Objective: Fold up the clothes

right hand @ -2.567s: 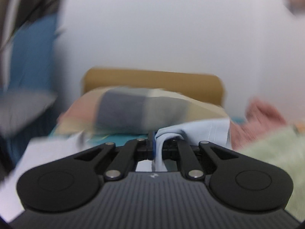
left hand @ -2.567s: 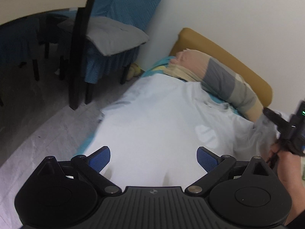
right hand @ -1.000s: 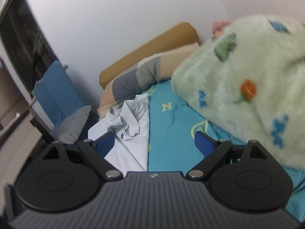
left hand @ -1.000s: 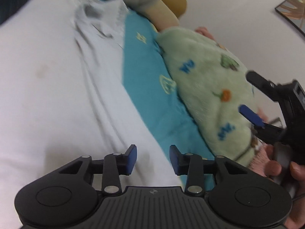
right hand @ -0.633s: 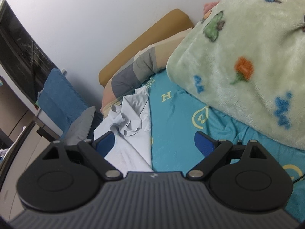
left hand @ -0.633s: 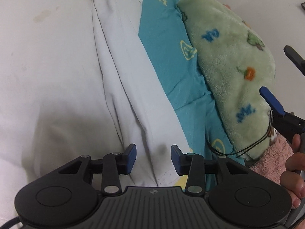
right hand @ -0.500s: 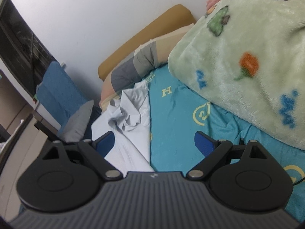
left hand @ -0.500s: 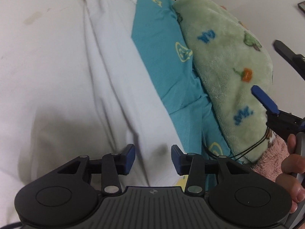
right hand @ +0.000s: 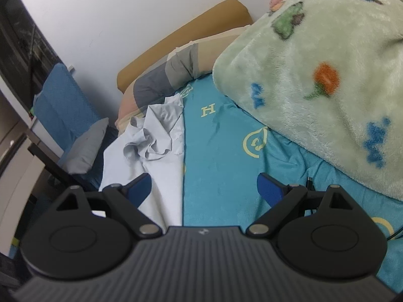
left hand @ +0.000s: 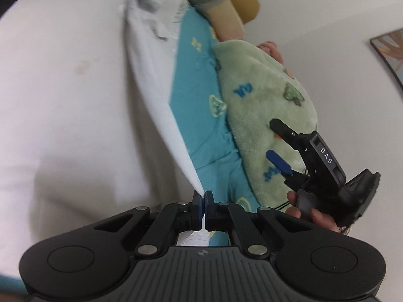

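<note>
My left hand-held gripper has just clamped its jaws onto the near edge of the white garment, which now rises in a taut ridge from the bed toward the pads. A second ago those jaws stood apart over flat cloth, so I judge the grab done and the fold-over ready to begin. My right hand-held gripper hangs released, jaws wide and nothing between them, above the teal sheet beside the garment's far edge. I count one garment, spread along the bed with its crumpled collar end near the striped pillow; one pillow, one green fleece blanket heaped to the right; two grippers.
</note>
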Tool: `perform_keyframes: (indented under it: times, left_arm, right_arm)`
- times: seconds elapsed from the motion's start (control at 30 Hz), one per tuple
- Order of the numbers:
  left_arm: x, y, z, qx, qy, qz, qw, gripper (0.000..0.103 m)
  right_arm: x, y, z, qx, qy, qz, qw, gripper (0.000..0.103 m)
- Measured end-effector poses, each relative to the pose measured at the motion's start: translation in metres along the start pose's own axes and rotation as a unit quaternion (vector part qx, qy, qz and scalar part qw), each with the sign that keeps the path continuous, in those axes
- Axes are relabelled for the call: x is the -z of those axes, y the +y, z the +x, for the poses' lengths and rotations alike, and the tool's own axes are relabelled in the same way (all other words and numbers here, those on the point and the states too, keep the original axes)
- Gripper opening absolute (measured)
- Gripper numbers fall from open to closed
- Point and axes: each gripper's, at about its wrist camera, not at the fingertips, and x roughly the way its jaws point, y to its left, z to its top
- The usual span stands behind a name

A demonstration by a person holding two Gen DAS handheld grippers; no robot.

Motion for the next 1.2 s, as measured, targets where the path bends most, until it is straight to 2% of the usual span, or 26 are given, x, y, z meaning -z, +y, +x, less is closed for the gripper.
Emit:
perform_keyframes:
  times: [0.1,0.2,0.3,0.4,0.43,0.47,0.57,0.7,0.73,0.77,0.8,0.9,1.0,1.13,1.2]
  left_arm:
    - [0.002,0.022,-0.019,-0.071,0.016,0.003,0.9974,0.002]
    - [0.001,0.042,-0.022,-0.156,0.035,0.011,0.9870,0.002]
    - [0.001,0.051,-0.014,-0.197,0.050,0.024,0.9787,0.003]
    - [-0.004,0.038,-0.012,-0.210,0.033,0.054,0.9757,0.028]
    - [-0.006,0.032,-0.012,-0.214,0.023,0.069,0.9742,0.043]
    - [-0.009,0.025,-0.011,-0.220,0.011,0.087,0.9716,0.054]
    - [-0.022,0.001,-0.010,-0.242,-0.027,0.139,0.9599,0.064]
    - [-0.046,-0.028,-0.013,-0.249,-0.109,0.161,0.9488,0.075]
    - [-0.050,-0.033,-0.016,-0.246,-0.134,0.166,0.9454,0.079]
    - [-0.054,-0.038,-0.015,-0.242,-0.153,0.169,0.9431,0.081]
    - [-0.058,-0.041,-0.012,-0.237,-0.170,0.169,0.9415,0.081]
    - [-0.060,-0.036,-0.010,-0.209,-0.188,0.169,0.9449,0.082]
    - [-0.052,-0.026,-0.015,-0.210,-0.205,0.190,0.9370,0.082]
    - [-0.048,-0.003,-0.021,-0.164,-0.207,0.175,0.9485,0.083]
    - [-0.052,0.012,-0.019,-0.158,-0.206,0.166,0.9515,0.084]
  right_arm:
    - [0.003,0.007,0.002,0.004,0.004,-0.018,1.000,0.092]
    - [0.006,0.015,0.003,0.003,0.008,-0.032,0.999,0.092]
    - [0.009,0.023,0.002,0.002,0.009,-0.049,0.999,0.092]
    - [0.012,0.029,-0.001,-0.006,0.005,-0.061,0.998,0.092]
    - [0.013,0.031,-0.002,-0.010,0.003,-0.064,0.998,0.092]
    - [0.014,0.033,-0.003,-0.013,0.000,-0.067,0.998,0.092]
    - [0.016,0.037,-0.005,-0.035,-0.013,-0.069,0.997,0.092]
    - [0.015,0.045,0.013,-0.069,0.001,-0.052,0.996,0.091]
    - [0.013,0.048,0.020,-0.077,0.008,-0.048,0.996,0.087]
    - [0.012,0.050,0.027,-0.084,0.016,-0.043,0.995,0.078]
    - [0.010,0.053,0.035,-0.090,0.024,-0.038,0.995,0.077]
    - [-0.001,0.065,0.070,-0.108,0.044,-0.027,0.993,0.076]
    - [-0.012,0.076,0.117,-0.114,0.061,-0.009,0.992,0.073]
    - [-0.022,0.082,0.190,-0.116,0.073,0.051,0.989,0.073]
    - [-0.026,0.082,0.223,-0.107,0.070,0.079,0.989,0.073]
